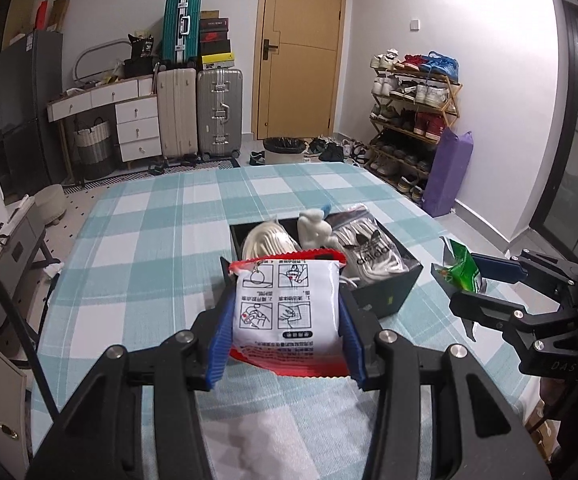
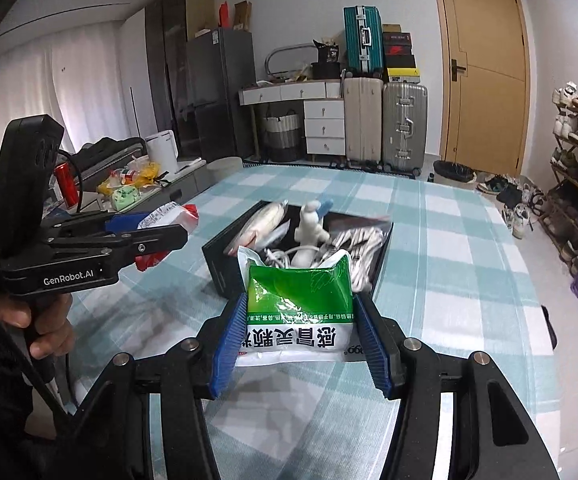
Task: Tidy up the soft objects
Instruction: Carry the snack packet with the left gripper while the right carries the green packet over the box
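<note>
Clamped between left gripper point(image 1: 285, 316) pads: red-and-white sachet point(image 1: 287, 312), light, crinkly, pinched mid-body; right gripper point(image 2: 299, 330) likewise squeezing green pouch point(image 2: 299, 304), black box point(image 1: 385, 292) just ahead.

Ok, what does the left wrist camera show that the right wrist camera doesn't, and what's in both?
Only the left wrist view shows the red and white pouch's printed face, clamped in the left hand-held gripper, plus the purple bag by the shoe rack.

Only the right wrist view shows the green and white pouch's full front, clamped in the right hand-held gripper, the person's hand, and the red can.

Both show the black box of soft items on the checked bedspread, the suitcases and the door.
</note>
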The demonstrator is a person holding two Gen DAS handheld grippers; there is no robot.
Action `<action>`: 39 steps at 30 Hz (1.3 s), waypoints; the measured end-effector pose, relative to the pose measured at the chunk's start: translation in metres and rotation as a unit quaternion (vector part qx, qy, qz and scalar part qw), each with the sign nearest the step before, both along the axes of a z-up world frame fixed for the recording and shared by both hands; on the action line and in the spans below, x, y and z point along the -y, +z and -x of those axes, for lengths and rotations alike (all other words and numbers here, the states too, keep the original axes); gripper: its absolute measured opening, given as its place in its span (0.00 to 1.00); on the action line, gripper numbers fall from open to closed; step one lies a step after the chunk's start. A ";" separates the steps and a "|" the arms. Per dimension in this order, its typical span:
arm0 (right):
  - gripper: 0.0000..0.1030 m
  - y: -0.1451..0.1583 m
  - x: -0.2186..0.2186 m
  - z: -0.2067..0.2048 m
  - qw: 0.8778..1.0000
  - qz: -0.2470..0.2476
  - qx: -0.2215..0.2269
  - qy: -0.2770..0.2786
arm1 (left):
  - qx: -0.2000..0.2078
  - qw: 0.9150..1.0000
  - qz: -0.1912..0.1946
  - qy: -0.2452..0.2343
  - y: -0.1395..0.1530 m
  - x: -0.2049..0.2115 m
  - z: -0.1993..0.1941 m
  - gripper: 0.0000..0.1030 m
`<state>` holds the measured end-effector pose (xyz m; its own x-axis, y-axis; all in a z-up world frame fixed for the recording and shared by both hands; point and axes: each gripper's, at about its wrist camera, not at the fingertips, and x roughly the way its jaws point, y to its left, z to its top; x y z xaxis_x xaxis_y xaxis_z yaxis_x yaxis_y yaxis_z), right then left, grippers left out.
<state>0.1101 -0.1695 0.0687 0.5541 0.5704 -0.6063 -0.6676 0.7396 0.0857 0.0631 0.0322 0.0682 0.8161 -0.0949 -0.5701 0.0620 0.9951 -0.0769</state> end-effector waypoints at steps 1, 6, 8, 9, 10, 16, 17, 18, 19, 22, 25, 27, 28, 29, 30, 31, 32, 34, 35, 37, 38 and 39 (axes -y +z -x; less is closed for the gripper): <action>0.53 0.002 -0.001 -0.001 1.000 -0.001 0.002 0.001 | 0.000 1.000 -0.001 0.001 0.001 0.000 -0.002 0.45; 0.53 0.009 -0.006 -0.009 1.000 -0.005 0.008 0.003 | 0.001 1.000 -0.011 0.001 0.003 0.002 -0.011 0.45; 0.53 0.012 -0.009 -0.012 1.000 -0.004 0.013 0.002 | 0.001 1.000 -0.010 0.000 0.004 0.002 -0.016 0.45; 0.53 0.012 -0.010 -0.014 1.000 -0.004 0.013 0.003 | 0.002 1.000 -0.011 0.000 0.004 0.003 -0.016 0.45; 0.53 0.013 -0.011 -0.016 1.000 -0.004 0.013 0.002 | 0.003 1.000 -0.012 0.001 0.004 0.003 -0.018 0.45; 0.53 0.014 -0.018 -0.028 1.000 -0.004 0.012 -0.004 | -0.001 1.000 -0.004 0.007 0.002 0.000 -0.035 0.45; 0.53 0.013 -0.019 -0.031 1.000 -0.003 0.013 -0.004 | -0.002 1.000 -0.003 0.009 0.002 0.000 -0.038 0.45; 0.53 0.013 -0.020 -0.032 1.000 -0.001 0.014 -0.004 | -0.003 1.000 -0.001 0.010 0.002 0.000 -0.039 0.45; 0.53 0.013 -0.022 -0.033 1.000 0.001 0.014 -0.003 | -0.002 1.000 0.001 0.010 0.001 -0.001 -0.041 0.45; 0.53 0.012 -0.026 -0.039 1.000 0.007 0.012 -0.004 | -0.005 1.000 0.004 0.011 0.000 0.001 -0.048 0.45; 0.53 0.010 -0.029 -0.044 1.000 0.011 0.014 -0.004 | -0.007 1.000 0.002 0.010 -0.002 0.003 -0.053 0.45; 0.53 0.009 -0.031 -0.048 1.000 0.015 0.015 -0.004 | -0.007 1.000 0.001 0.010 -0.003 0.005 -0.057 0.45; 0.53 0.008 -0.033 -0.051 1.000 0.017 0.014 -0.005 | -0.007 1.000 -0.002 0.010 -0.003 0.006 -0.059 0.45; 0.53 0.006 -0.034 -0.054 1.000 0.019 0.012 -0.006 | -0.009 1.000 -0.005 0.010 -0.005 0.007 -0.062 0.45; 0.53 0.005 -0.036 -0.057 1.000 0.020 0.012 -0.007 | -0.010 1.000 -0.005 0.009 -0.005 0.007 -0.063 0.45; 0.53 0.003 -0.037 -0.060 1.000 0.021 0.010 -0.007 | -0.011 1.000 -0.003 0.008 -0.006 0.007 -0.064 0.45; 0.53 0.001 -0.038 -0.062 1.000 0.023 0.008 -0.007 | -0.013 1.000 -0.003 0.008 -0.008 0.008 -0.067 0.45; 0.53 -0.002 -0.042 -0.068 1.000 0.028 0.007 -0.007 | -0.014 1.000 -0.006 0.008 -0.009 0.009 -0.070 0.45; 0.53 -0.004 -0.043 -0.070 1.000 0.029 0.005 -0.006 | -0.015 1.000 -0.010 0.010 -0.010 0.009 -0.072 0.45; 0.53 -0.007 -0.048 -0.074 0.999 0.039 0.006 -0.003 | -0.017 1.000 -0.010 0.010 -0.012 0.010 -0.076 0.45; 0.53 -0.010 -0.049 -0.076 0.999 0.045 0.006 -0.001 | -0.019 1.000 -0.009 0.010 -0.014 0.009 -0.078 0.45; 0.53 -0.012 -0.050 -0.078 0.999 0.049 0.006 -0.002 | -0.021 1.000 -0.009 0.011 -0.015 0.009 -0.079 0.45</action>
